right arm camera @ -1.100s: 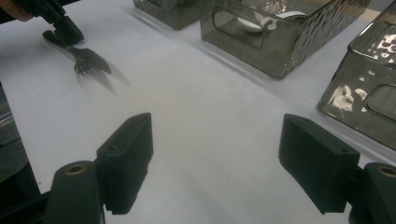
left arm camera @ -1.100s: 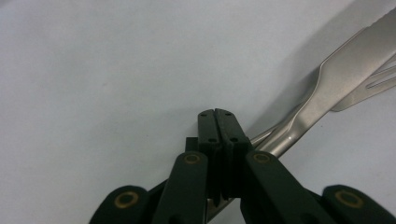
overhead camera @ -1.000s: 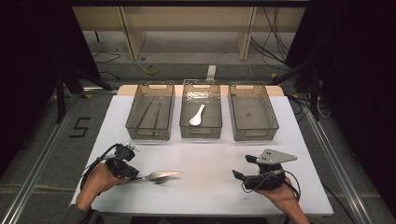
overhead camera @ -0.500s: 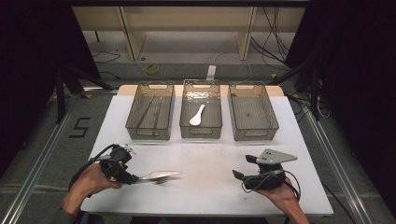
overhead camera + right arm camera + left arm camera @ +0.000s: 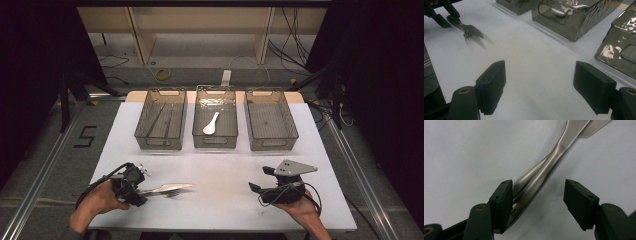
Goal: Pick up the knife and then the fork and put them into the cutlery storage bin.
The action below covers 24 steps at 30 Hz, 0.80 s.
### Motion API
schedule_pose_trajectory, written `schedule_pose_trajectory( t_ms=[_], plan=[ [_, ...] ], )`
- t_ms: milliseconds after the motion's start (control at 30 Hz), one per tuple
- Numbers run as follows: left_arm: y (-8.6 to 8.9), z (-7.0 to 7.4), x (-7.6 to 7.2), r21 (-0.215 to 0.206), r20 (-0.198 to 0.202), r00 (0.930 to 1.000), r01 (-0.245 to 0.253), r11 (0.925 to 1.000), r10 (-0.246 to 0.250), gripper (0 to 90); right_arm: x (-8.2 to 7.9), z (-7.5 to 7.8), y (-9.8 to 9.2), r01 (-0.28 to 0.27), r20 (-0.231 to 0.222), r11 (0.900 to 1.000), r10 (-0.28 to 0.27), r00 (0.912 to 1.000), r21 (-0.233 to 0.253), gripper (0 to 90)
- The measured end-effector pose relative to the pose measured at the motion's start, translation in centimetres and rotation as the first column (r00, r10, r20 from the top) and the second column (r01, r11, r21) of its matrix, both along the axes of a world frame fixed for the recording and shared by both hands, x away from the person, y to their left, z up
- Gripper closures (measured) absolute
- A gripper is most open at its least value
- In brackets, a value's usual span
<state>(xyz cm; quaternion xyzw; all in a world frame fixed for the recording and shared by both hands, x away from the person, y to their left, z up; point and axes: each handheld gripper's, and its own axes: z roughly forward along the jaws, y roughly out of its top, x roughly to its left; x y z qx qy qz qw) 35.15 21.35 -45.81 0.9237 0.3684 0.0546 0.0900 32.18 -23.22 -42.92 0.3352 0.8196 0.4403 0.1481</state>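
- At the lower left of the high view, the left gripper (image 5: 136,187) is sitting on the white table (image 5: 220,210), held by a hand (image 5: 97,202) coming in from the bottom edge.
- In the left gripper view its jaws are standing apart, unclenched; metal cutlery (image 5: 541,177) is lying between them, with one handle touching the left jaw and a clear gap to the right jaw.
- That cutlery is lying flat on the table in the lower left of the high view, stretching rightward from the gripper; it looks like a fork and a second piece overlapping, though the blur is making that hard to settle.
- Across the upper middle of the high view three clear bins are standing in a row: the left bin (image 5: 145,127) is holding thin sticks, the middle bin (image 5: 216,142) is holding a white spoon (image 5: 210,124), and the right bin (image 5: 272,142) is sitting beside them.
- At the lower right, the right gripper (image 5: 255,187) is resting in a hand, jaws spread wide over bare table, grasping nothing.
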Motion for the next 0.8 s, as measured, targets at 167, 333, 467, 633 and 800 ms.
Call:
schedule_pose_trajectory(
  t_ms=[167, 333, 467, 633, 800],
  plan=[
    [0.03, -0.22, -0.01, 0.016, 0.021, 0.9996, 0.019, 0.9997, -0.02, 50.6, 0.0, -0.01, 0.05, -0.004, 0.001, 1.0, 0.004, 1.0, -0.003, 27.1],
    [0.04, -0.19, 0.0, 0.036, 0.031, 0.9992, 0.024, 0.9991, -0.025, 56.2, -0.01, -0.01, 0.08, -0.004, 0.001, 1.0, 0.004, 1.0, -0.004, 27.1],
    [0.02, -0.19, -0.07, 0.033, 0.021, 0.9994, 0.027, 0.9991, -0.027, 60.9, -0.02, 0.0, 0.11, -0.005, 0.001, 1.0, 0.005, 1.0, -0.004, 27.1],
    [-0.07, -0.16, -0.09, 0.043, 0.011, 0.9986, 0.051, 0.9978, -0.051, 63.2, -0.03, 0.0, 0.14, -0.007, 0.0, 1.0, 0.007, 1.0, -0.004, 27.1],
    [-0.22, -0.09, 0.0, 0.051, -0.01, 0.9984, 0.057, 0.9971, -0.056, 63.8, -0.02, -0.03, 0.19, -0.008, 0.002, 1.0, 0.008, 1.0, -0.008, 27.1]
  ],
)
